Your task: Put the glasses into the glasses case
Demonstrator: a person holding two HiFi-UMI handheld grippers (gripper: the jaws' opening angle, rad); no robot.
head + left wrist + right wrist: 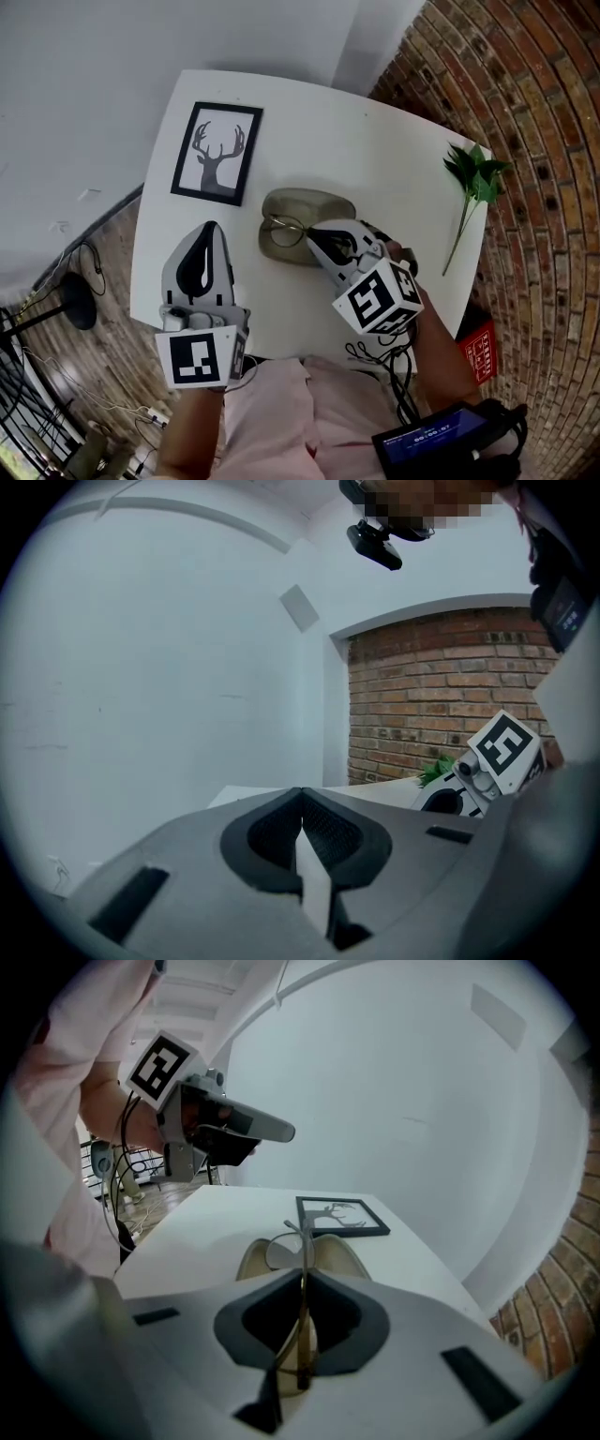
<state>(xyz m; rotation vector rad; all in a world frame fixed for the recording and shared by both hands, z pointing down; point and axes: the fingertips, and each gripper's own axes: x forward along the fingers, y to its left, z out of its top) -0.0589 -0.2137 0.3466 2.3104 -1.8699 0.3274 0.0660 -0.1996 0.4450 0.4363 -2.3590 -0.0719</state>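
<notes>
An olive glasses case (307, 225) lies open in the middle of the white table (375, 159). My right gripper (316, 236) is shut on the thin metal frame of the glasses (286, 229) and holds them over the case's left part. In the right gripper view the frame runs between the jaws of the right gripper (302, 1279), with one lens (287, 1251) out in front above the case (343, 1256). My left gripper (211, 228) hovers over the table to the left of the case, jaws together and empty; the left gripper view shows the left gripper (300, 799) with nothing held.
A framed deer picture (217, 153) lies behind the case at the left. A green leafy sprig (473, 183) rests near the table's right edge, by the brick wall (534, 112). The person's torso and a dark device (441, 441) are at the near edge.
</notes>
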